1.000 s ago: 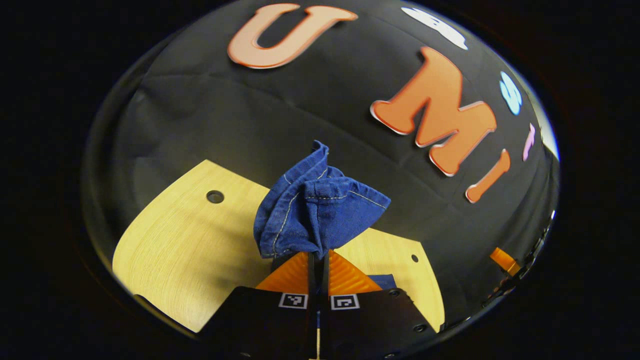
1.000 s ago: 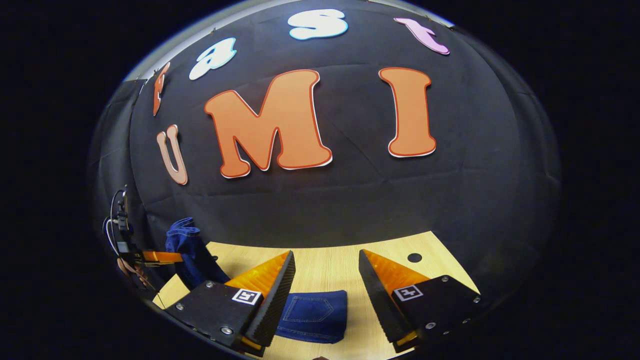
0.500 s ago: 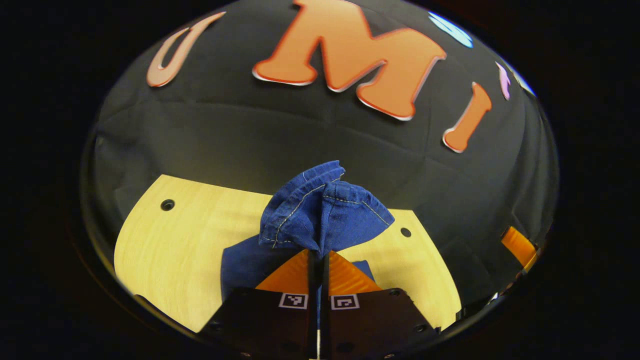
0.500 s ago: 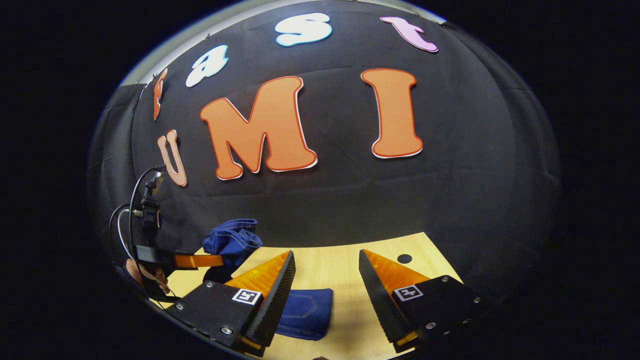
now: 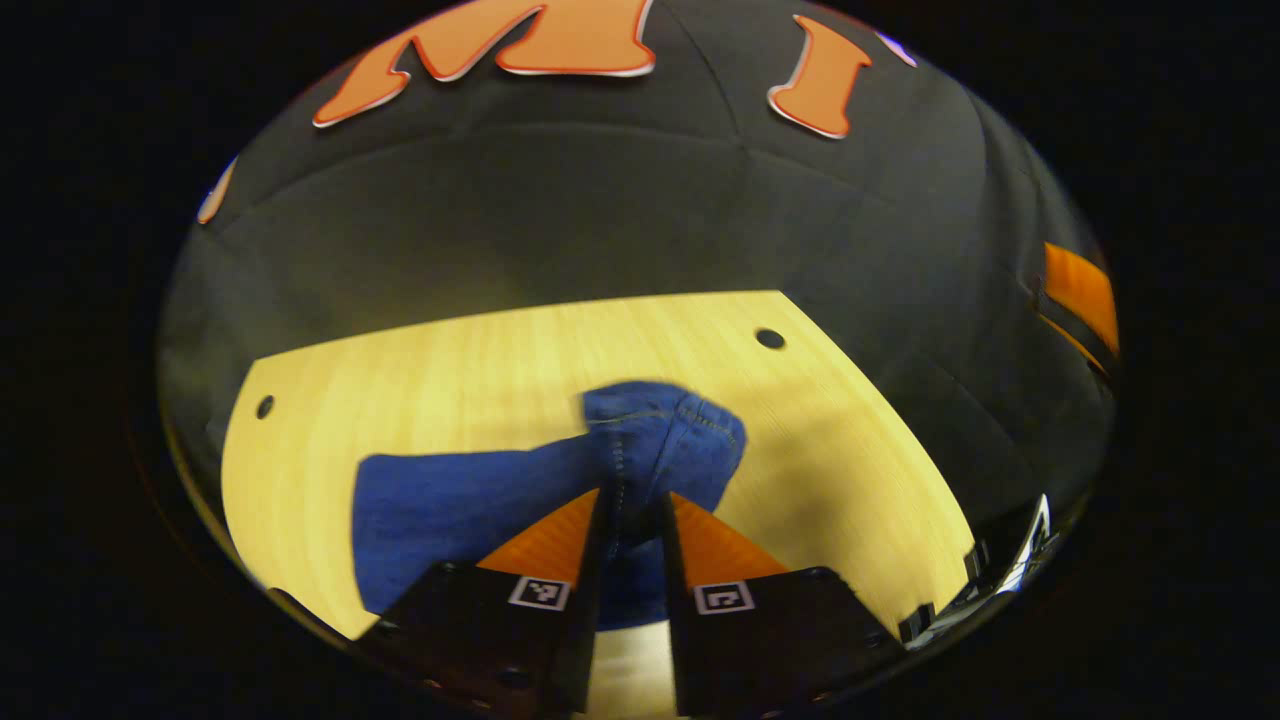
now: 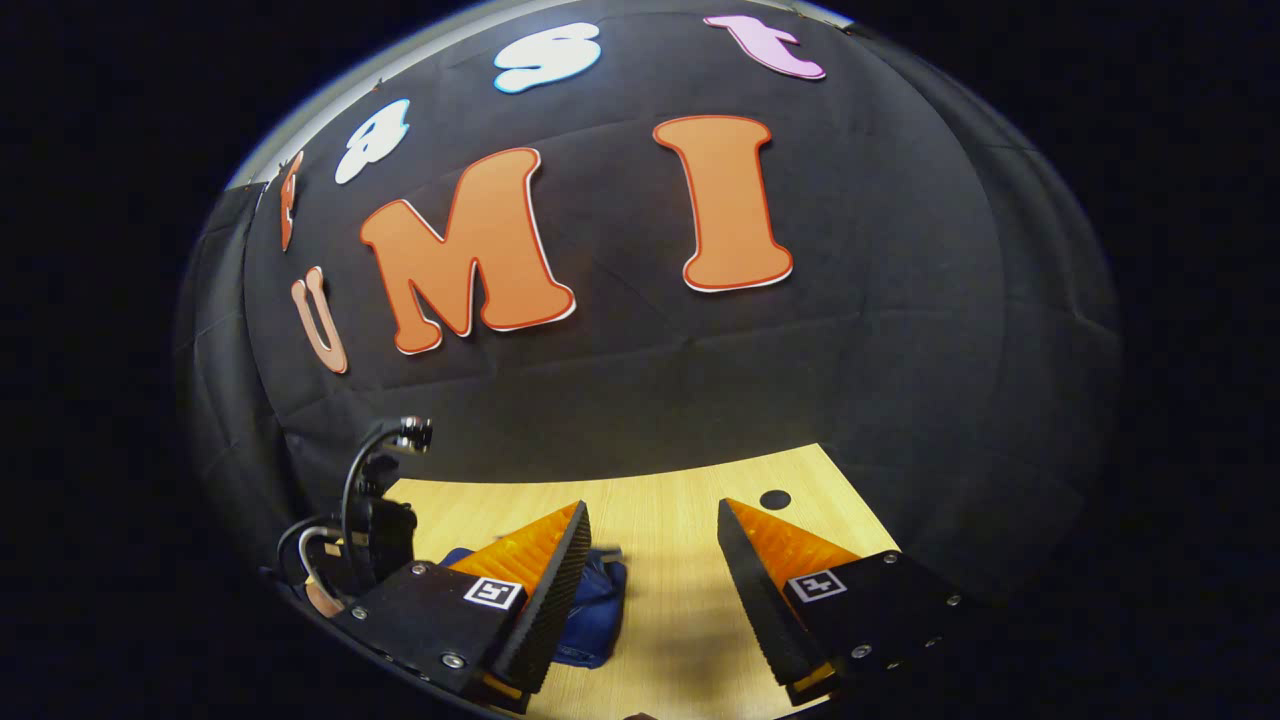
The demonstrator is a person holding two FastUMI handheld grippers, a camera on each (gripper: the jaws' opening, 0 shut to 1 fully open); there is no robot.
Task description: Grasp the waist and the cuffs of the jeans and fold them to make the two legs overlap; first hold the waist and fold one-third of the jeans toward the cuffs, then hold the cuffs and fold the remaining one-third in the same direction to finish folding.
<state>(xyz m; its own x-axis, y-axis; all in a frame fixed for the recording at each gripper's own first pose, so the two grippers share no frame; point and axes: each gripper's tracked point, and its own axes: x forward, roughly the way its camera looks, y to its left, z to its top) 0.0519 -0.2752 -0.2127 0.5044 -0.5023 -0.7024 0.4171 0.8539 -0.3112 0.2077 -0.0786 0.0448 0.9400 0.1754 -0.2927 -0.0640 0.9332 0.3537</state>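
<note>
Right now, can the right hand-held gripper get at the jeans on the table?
Probably yes. The right hand-held gripper is open and holds nothing, and the jeans lie on the table just beside its own finger. The left hand-held gripper crowds that side.

Blue denim jeans (image 5: 470,510): 1, a single garment lying on the surface.
Pale wood-grain surface (image 5: 480,350): 1.
Round dark holes in the surface: 2 in the left gripper view, one at the far right (image 5: 770,338) and one at the left edge (image 5: 265,406); 1 in the right gripper view.
Claws: 2, the left claw (image 5: 632,520) and the right claw (image 6: 652,560).
Fingers per claw: 2.
Square black-and-white marker tags: 2 on each claw, one per finger.
Black booth wall cloth (image 6: 900,330): 1.
</note>
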